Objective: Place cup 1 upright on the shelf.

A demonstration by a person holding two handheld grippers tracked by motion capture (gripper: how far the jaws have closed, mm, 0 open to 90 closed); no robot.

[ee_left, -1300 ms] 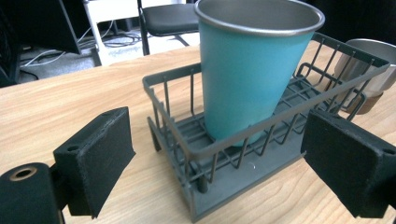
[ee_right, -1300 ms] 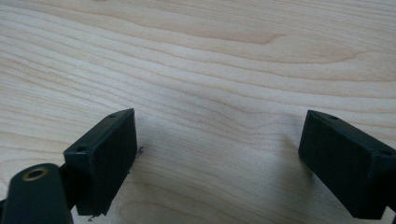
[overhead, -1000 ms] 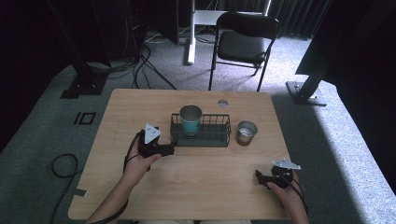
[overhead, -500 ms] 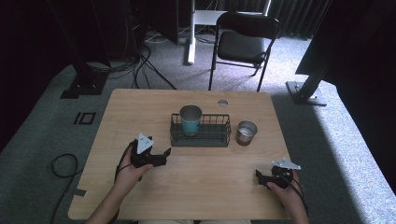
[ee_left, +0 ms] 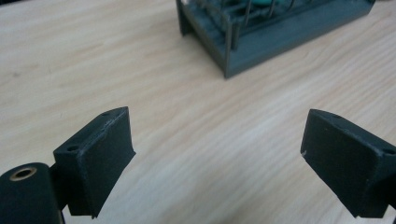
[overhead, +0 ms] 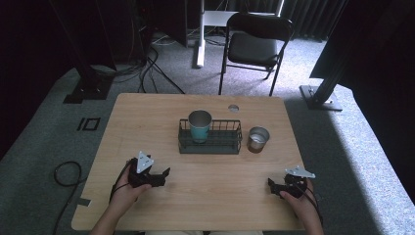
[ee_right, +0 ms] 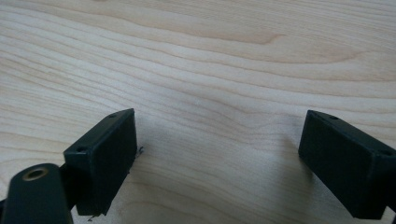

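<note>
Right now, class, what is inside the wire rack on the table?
The wire rack holds one teal cup, upright at its left end, metal-lined by the look of it. The rest of the rack looks bare. The rack's wires cover the cup's foot, and whether the cup holds anything cannot be seen.

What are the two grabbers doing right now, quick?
Left gripper: open, holding nothing, above the table.
Right gripper: open, holding nothing, above bare wood.

A pale wooden surface (overhead: pixel 147 122) carries a dark wire basket (overhead: pixel 210 144) near its middle, with a metal cup (overhead: pixel 258 139) just beside it.
</note>
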